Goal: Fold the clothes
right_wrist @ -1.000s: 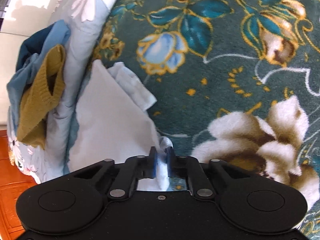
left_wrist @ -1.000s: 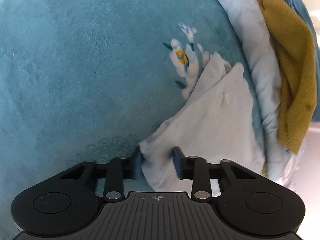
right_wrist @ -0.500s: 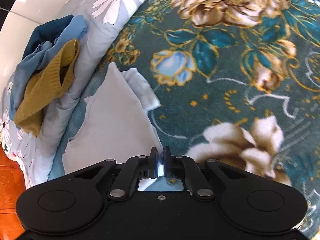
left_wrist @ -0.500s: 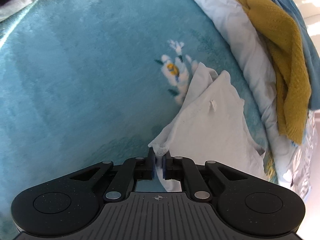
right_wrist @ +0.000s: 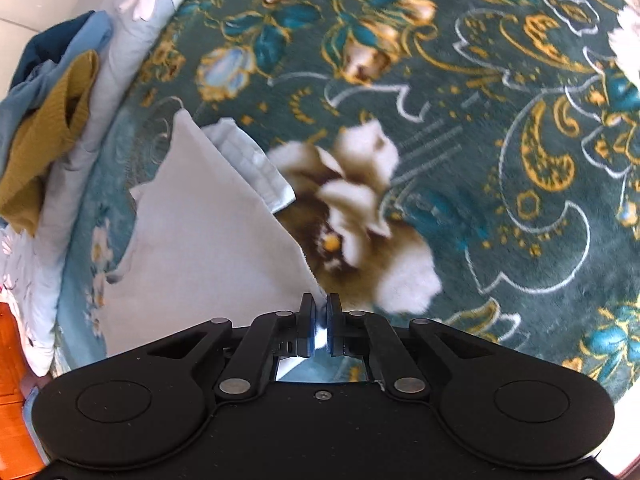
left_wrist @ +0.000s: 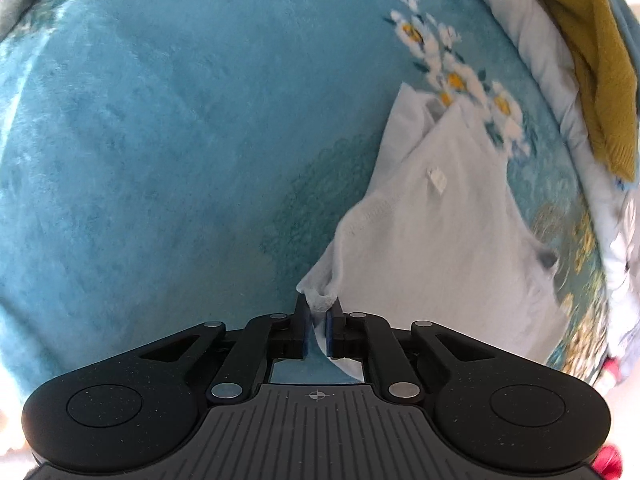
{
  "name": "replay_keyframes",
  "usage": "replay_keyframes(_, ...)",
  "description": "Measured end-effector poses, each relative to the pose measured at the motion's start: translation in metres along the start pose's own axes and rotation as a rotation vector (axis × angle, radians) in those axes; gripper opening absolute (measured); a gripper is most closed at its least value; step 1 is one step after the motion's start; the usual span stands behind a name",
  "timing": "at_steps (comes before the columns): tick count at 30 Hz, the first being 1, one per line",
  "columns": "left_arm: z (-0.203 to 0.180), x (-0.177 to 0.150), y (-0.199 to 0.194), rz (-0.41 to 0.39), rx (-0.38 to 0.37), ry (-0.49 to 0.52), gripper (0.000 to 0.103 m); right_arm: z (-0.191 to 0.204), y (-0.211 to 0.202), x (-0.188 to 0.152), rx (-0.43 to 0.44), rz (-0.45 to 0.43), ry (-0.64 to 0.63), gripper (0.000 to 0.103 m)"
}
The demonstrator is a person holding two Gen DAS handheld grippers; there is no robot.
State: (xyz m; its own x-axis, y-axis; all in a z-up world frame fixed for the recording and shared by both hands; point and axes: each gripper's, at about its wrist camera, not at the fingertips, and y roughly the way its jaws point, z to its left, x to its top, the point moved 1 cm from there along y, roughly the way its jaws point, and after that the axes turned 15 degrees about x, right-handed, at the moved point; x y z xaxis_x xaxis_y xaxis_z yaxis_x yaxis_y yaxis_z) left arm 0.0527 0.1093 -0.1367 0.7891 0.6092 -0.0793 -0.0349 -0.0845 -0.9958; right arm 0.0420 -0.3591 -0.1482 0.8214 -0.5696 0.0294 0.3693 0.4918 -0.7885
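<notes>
Both claws are clamped down on the same white shirt, one corner each. The left claw has a bunched-up bit of hem pinched between its blue pads, though its jaws are easing open a touch with the fabric still caught in there. The right claw is clenched tight on the shirt's edge, a thin sliver of cloth showing between the pads.

From the left claw the shirt stretches away ahead and to the right, lying over a teal blanket with little white daisies on it. There's a small white tag stitched on the fabric partway up, but it's too tiny to read anything off it.

From the right claw the shirt fans out ahead and to the left, with a folded sleeve poking out at the far end. To the right it's all big flower print.

Past the shirt, at the bed's edge, there's a pale quilt with a mustard sweater and some blue clothes piled on it.
</notes>
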Motion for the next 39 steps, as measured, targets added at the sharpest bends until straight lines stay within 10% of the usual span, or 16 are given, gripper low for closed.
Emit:
replay_keyframes(5,-0.002,0.005,-0.007,-0.052,0.066,0.062,0.018,0.004,0.0,0.008,-0.011,0.034,-0.09,0.017)
replay_keyframes(13,-0.027,0.024,-0.041,-0.25,0.065,0.24,0.076,0.013,-0.016,0.042,0.034,-0.005,-0.23,0.033)
replay_keyframes(35,-0.156,0.116,0.006,-0.283,0.084,0.603,0.079,0.122,0.099,0.131,0.048,0.072,-0.523,0.045)
replay_keyframes(39,-0.163,0.119,0.009,-0.282,0.051,0.646,0.068,0.123,0.104,0.134,0.066,0.099,-0.535,0.029)
